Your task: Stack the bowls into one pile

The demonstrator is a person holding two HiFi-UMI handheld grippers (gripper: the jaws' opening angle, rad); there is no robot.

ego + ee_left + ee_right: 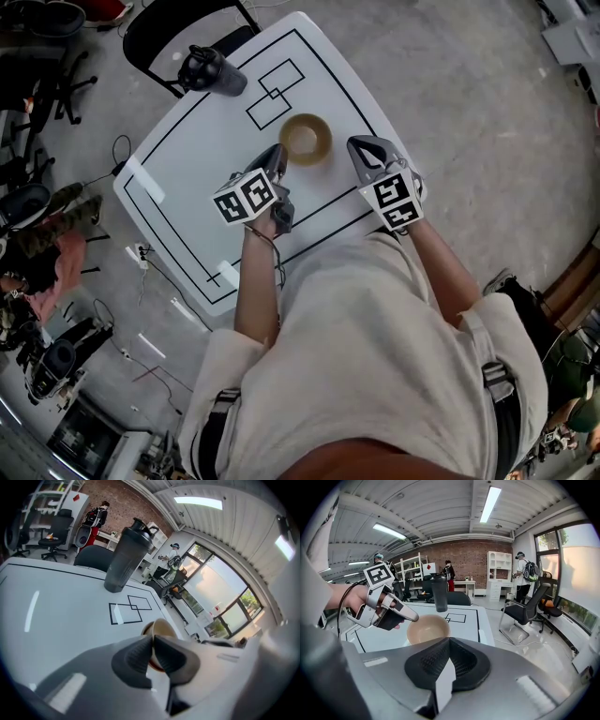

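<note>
Head view: bowl (306, 139) sits on the white table (187, 159) near the taped squares, and I've got the left gripper (278, 155) at its near-left rim and the right gripper (364, 147) just beside it on the right. Left gripper view: jaws pinch the bowl's rim (thin gap, rim in it), with a dark bottle (126, 557) behind. Right gripper view: my right jaws are pressed together and hold nothing, bowl just ahead.
</note>
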